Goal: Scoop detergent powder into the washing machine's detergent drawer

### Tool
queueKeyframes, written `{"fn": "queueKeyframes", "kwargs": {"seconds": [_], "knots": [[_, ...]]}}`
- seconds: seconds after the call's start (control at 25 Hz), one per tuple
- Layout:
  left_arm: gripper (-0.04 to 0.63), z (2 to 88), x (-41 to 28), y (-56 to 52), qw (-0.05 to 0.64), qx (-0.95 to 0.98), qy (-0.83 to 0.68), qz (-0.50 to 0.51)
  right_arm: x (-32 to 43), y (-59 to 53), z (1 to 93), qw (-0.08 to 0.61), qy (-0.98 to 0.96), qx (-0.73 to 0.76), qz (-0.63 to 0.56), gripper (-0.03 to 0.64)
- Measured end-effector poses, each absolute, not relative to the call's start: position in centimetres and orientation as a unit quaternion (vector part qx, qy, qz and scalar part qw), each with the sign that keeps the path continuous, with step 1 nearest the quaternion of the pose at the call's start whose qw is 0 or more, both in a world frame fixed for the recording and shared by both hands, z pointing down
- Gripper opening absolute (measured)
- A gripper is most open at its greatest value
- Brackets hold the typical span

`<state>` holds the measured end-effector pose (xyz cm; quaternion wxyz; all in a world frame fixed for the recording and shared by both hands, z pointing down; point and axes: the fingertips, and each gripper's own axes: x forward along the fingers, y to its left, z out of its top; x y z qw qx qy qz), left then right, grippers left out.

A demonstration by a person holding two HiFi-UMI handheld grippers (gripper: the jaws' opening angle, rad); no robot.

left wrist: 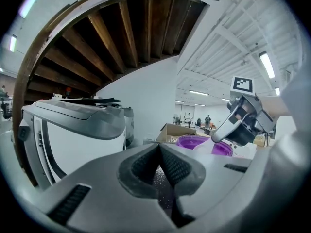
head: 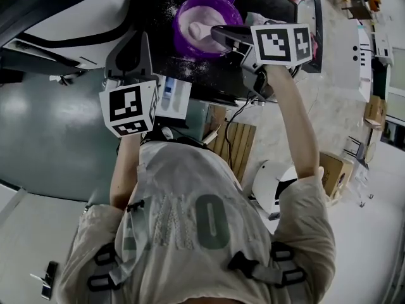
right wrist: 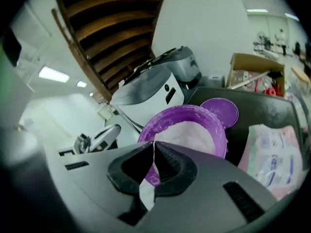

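With our right gripper [right wrist: 151,152] pinched on the white scoop handle [right wrist: 146,192] and the purple powder tub [right wrist: 216,126] just ahead, we'd dip shallow and lift level; left gripper [left wrist: 159,155] is closed, empty.

Dark wooden joists [left wrist: 121,38] fan out under a curved structure, perhaps a stair's underside, from ten to one o'clock in the left gripper view. A white wall [left wrist: 150,96] stands below them. At two o'clock, strip lights [left wrist: 267,64] run along a white beamed ceiling [left wrist: 228,35]. In the head view a pale floor [head: 342,109] spreads at three o'clock, with a slatted wooden crate [head: 239,145] near centre. An open cardboard box [right wrist: 252,69] sits at two o'clock in the right gripper view.
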<state>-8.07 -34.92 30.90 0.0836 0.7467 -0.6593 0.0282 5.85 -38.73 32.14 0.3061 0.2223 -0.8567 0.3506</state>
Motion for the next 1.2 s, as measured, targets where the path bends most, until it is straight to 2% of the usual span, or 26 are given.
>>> {"fn": "queueKeyframes", "kwargs": {"seconds": [0.2,0.84,1.0,1.2], "knots": [[0.020,30.3,-7.2,-35.0,0.080,0.755,-0.650,0.030,7.2,-39.2,30.4,0.171,-0.833,0.257,0.459,0.012],[0.020,25.8,-3.2,-33.7,0.013,0.792,-0.609,0.033,11.5,-35.4,27.8,-0.202,-0.734,0.316,0.567,0.012],[0.020,27.5,-1.5,-32.7,0.013,0.798,-0.601,0.039,14.0,-33.5,29.2,-0.263,-0.711,0.347,0.553,0.012],[0.020,28.7,-0.5,-31.7,-0.012,0.799,-0.599,0.052,14.4,-30.9,31.2,-0.297,-0.703,0.349,0.544,0.011]]}}
